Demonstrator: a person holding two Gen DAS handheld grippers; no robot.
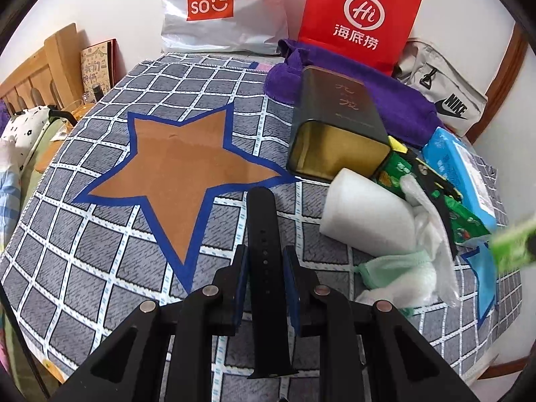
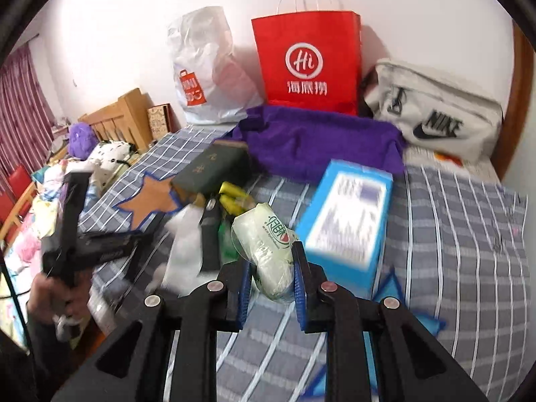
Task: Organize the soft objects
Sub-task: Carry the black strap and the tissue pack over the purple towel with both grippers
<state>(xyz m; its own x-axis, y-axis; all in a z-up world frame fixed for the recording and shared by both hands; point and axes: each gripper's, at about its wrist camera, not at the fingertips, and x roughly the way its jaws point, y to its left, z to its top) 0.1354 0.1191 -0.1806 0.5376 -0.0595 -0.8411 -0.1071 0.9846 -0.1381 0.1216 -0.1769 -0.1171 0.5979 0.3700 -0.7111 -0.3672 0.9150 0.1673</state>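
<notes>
The left gripper (image 1: 264, 261) pinches a black watch strap (image 1: 266, 251) lengthwise between its pads, above the checked cloth (image 1: 100, 251) beside the brown star (image 1: 187, 174). The right gripper (image 2: 272, 268) clamps a pale green tissue pack (image 2: 268, 244), just left of the blue box (image 2: 348, 214).

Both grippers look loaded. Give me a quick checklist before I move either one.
1. Left gripper shut on the black strap: ok.
2. Strap hanging free of the bedspread: cannot tell.
3. Right gripper shut on the pale green packet: ok.
4. Packet clear of the blue box: cannot tell, they overlap in the blurred right wrist view.
5. Tin opening unblocked: ok.
6. Star patch bare for setting things down: ok.
</notes>
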